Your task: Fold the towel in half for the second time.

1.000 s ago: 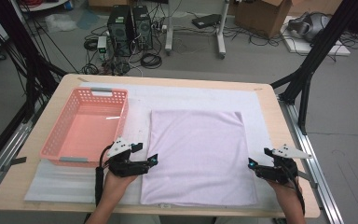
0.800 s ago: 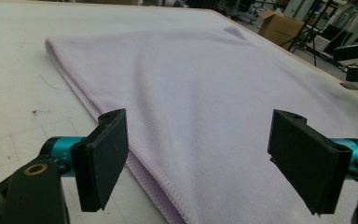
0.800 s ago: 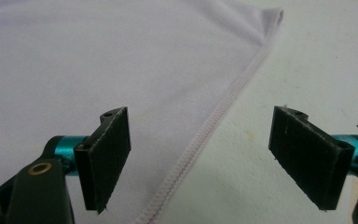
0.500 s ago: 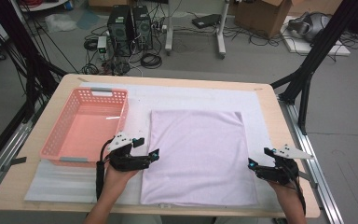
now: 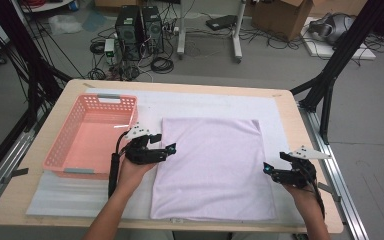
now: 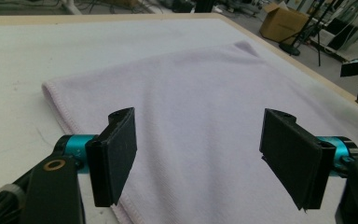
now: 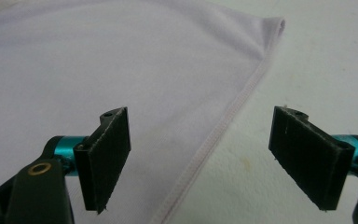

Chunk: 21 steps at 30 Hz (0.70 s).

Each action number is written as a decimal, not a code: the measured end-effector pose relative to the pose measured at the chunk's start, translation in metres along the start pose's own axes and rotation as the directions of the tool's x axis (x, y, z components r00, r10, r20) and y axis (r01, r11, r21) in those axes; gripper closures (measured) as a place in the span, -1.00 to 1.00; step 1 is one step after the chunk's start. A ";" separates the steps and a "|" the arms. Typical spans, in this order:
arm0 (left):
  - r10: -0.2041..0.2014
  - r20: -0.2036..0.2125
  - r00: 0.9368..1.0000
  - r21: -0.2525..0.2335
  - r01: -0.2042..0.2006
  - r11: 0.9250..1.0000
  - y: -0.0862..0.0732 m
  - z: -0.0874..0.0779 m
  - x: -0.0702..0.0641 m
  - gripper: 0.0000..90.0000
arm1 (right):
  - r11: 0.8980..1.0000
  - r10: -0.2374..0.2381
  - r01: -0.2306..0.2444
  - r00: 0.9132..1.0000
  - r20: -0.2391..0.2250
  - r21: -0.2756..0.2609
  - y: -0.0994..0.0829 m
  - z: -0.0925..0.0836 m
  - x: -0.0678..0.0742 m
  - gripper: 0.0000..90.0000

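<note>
No legible text, labels, brands, numbers or signs in any view. Checked cloth, basket, tabletop and floor clutter: nothing readable.

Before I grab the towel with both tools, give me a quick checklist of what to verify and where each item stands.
1. Left tool open: ok, though its jaws have just been closing a little, nothing clamped between them.
2. Right tool open: ok, jaws wide.
3. Left tool at the towel left edge: ok, hem runs between its jaws.
4. Right tool at the right edge: ok, hem lies between its jaws.
5. Towel flat, nothing lying on it: ok.
6. Basket ready beside the towel: ok, nothing in it.
7. Pads touching cloth: cannot tell.
</note>
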<state>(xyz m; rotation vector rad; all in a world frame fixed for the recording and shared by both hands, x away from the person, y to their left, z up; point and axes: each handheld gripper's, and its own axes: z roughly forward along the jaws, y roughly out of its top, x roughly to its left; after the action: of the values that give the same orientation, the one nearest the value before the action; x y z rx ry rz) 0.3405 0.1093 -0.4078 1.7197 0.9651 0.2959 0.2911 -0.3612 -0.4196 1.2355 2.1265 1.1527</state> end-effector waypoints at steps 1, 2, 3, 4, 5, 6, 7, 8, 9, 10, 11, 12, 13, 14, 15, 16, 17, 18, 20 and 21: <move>-0.006 -0.010 1.000 0.005 0.006 1.000 0.001 0.002 0.003 -0.38 | 1.000 0.003 -0.003 1.000 -0.003 0.009 0.003 0.003 -0.001 -0.56; -0.013 -0.015 1.000 0.003 0.013 1.000 0.003 0.004 0.006 -0.37 | 1.000 0.002 -0.002 1.000 -0.006 0.012 0.006 0.007 -0.003 -0.56; -0.022 -0.017 1.000 -0.006 0.022 1.000 0.004 0.005 0.008 -0.33 | 1.000 0.004 -0.004 1.000 -0.011 0.019 0.009 0.010 -0.004 -0.54; -0.030 -0.022 0.999 -0.013 0.030 0.999 0.005 0.007 0.011 -0.29 | 1.000 0.000 0.000 1.000 -0.008 0.015 0.013 0.013 -0.005 -0.48; -0.039 -0.030 0.999 -0.016 0.039 0.999 0.006 0.010 0.014 -0.30 | 1.000 -0.002 0.002 1.000 -0.009 0.005 0.015 0.016 -0.006 -0.43; -0.035 -0.038 0.999 -0.011 0.035 0.999 0.006 0.011 0.016 -0.29 | 1.000 0.006 -0.006 1.000 -0.011 0.006 0.019 0.020 -0.007 -0.43; -0.034 -0.048 0.998 -0.006 0.033 0.999 0.006 0.014 0.018 -0.28 | 1.000 0.006 -0.006 1.000 -0.009 0.005 0.020 0.023 -0.008 -0.43; -0.040 -0.059 0.997 -0.007 0.040 0.999 0.006 0.016 0.020 -0.28 | 1.000 0.010 -0.009 1.000 -0.011 0.011 0.022 0.026 -0.009 -0.43; -0.042 -0.067 0.997 -0.002 0.042 0.999 0.004 0.019 0.023 -0.26 | 1.000 0.006 -0.006 1.000 -0.013 0.015 0.024 0.030 -0.011 -0.41; -0.040 -0.074 0.996 0.003 0.040 0.999 0.003 0.021 0.025 -0.22 | 1.000 0.005 -0.004 1.000 -0.013 0.022 0.026 0.033 -0.012 -0.39; -0.033 -0.090 0.995 0.011 0.035 0.999 0.001 0.024 0.028 -0.18 | 1.000 0.004 -0.004 1.000 -0.014 0.028 0.027 0.035 -0.013 -0.38; -0.028 -0.092 0.995 0.015 0.030 0.999 0.000 0.026 0.029 -0.05 | 1.000 0.009 -0.008 1.000 -0.017 0.030 0.029 0.037 -0.015 -0.38; -0.019 -0.098 0.995 0.023 0.021 1.000 -0.001 0.028 0.031 0.03 | 1.000 0.012 -0.011 1.000 -0.019 0.028 0.030 0.038 -0.016 -0.38; -0.018 -0.107 0.994 0.033 0.022 0.999 -0.001 0.030 0.031 0.03 | 0.999 0.018 -0.017 1.000 -0.018 0.030 0.032 0.040 -0.018 -0.38; -0.018 -0.111 0.994 0.041 0.023 0.999 -0.001 0.033 0.031 0.03 | 0.999 0.018 -0.017 1.000 -0.017 0.033 0.033 0.041 -0.019 -0.38; -0.015 -0.111 0.994 0.047 0.020 0.999 0.000 0.035 0.031 0.06 | 0.999 0.021 -0.021 1.000 -0.019 0.036 0.034 0.043 -0.021 -0.38; -0.013 -0.122 0.992 0.059 0.020 0.998 0.001 0.039 0.031 0.07 | 0.999 0.021 -0.020 1.000 -0.018 0.039 0.034 0.043 -0.021 -0.38; -0.016 -0.126 0.992 0.065 0.024 0.998 0.002 0.041 0.031 0.07 | 0.999 0.021 -0.021 1.000 -0.019 0.042 0.035 0.045 -0.023 -0.38; -0.018 -0.149 0.989 0.092 0.032 0.995 0.003 0.048 0.032 0.09 | 0.999 0.021 -0.020 1.000 -0.023 0.041 0.036 0.046 -0.024 -0.38; -0.017 -0.161 0.987 0.106 0.034 0.994 0.003 0.051 0.033 0.08 | 0.999 0.021 -0.019 0.999 -0.024 0.044 0.037 0.046 -0.024 -0.38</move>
<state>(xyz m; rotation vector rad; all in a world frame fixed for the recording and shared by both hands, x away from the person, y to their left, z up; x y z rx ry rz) 0.3946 0.0985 -0.4334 1.8016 1.1375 0.3751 0.3538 -0.3516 -0.4168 1.2708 2.1729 1.1414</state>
